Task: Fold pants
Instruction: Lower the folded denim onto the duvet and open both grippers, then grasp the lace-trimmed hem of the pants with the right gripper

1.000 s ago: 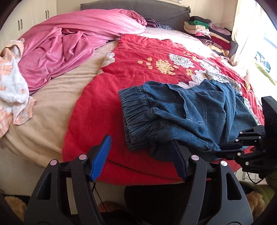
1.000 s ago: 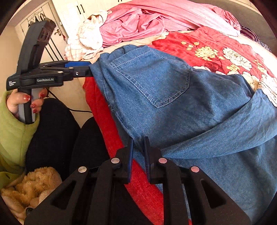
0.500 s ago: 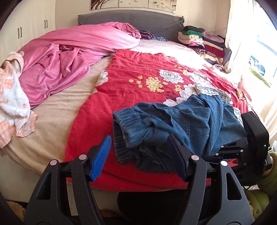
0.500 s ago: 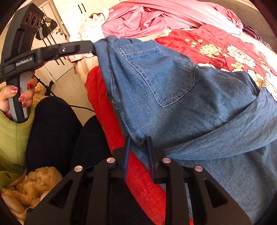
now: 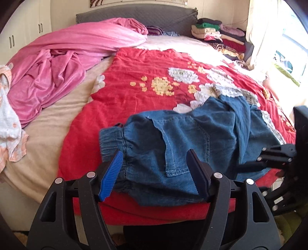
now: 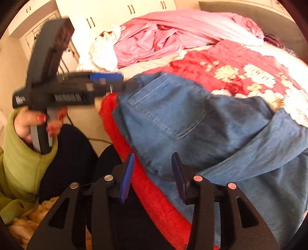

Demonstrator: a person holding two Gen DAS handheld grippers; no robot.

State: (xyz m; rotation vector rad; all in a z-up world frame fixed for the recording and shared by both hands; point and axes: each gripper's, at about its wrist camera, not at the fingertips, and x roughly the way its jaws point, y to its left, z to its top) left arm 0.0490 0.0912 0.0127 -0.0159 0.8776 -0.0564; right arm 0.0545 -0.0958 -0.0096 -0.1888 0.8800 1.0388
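Blue denim pants (image 5: 194,138) lie folded over on the red flowered blanket (image 5: 146,90) near the bed's front edge, elastic waistband to the left. My left gripper (image 5: 154,159) is open; the waistband end lies between its fingers, which do not press on it. In the right wrist view the pants (image 6: 173,115) show a back pocket, and the left gripper (image 6: 123,84) reaches their waistband corner from the left, held by a hand. My right gripper (image 6: 153,165) has its jaws opening over the pants' near edge, pads clear of the cloth. It also shows at the right edge as the right gripper (image 5: 250,165).
A pink cover (image 5: 63,63) is heaped at the back left, with a white and orange cloth (image 5: 7,119) at the left edge. Stacked folded clothes (image 5: 217,36) sit by the grey headboard (image 5: 134,13). A person's dark-clad legs (image 6: 73,157) and green sleeve (image 6: 21,165) are beside the bed.
The right gripper's jaws, shut on the pants' near edge before, now stand apart. The raised waistband corner has come down, and the left gripper has closed in so the waistband sits between its fingers.
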